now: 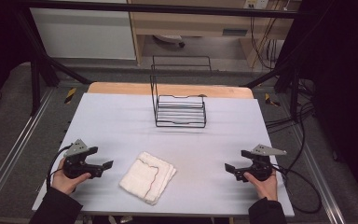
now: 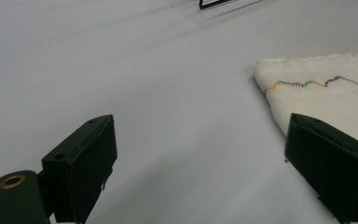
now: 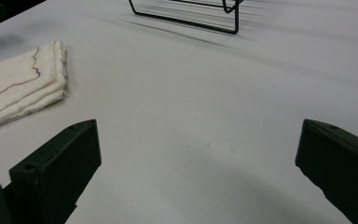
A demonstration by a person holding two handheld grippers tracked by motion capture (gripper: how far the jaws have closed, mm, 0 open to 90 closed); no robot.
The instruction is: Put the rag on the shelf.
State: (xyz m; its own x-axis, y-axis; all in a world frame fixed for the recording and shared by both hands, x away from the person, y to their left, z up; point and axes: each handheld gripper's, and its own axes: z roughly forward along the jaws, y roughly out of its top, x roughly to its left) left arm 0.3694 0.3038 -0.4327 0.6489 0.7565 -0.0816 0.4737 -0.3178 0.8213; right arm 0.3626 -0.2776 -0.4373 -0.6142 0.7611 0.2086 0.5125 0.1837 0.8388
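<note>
My folded white towel lies on the desk between my two grippers, nearer the left gripper, its long axis running diagonally away toward the wire rack. Both the left and the right gripper rest with jaws spread wide, holding nothing. I judge the left would reach first.

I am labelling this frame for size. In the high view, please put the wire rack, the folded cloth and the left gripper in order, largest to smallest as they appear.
1. wire rack, though it stands farther from the camera
2. folded cloth
3. left gripper, clearly the smallest
</note>
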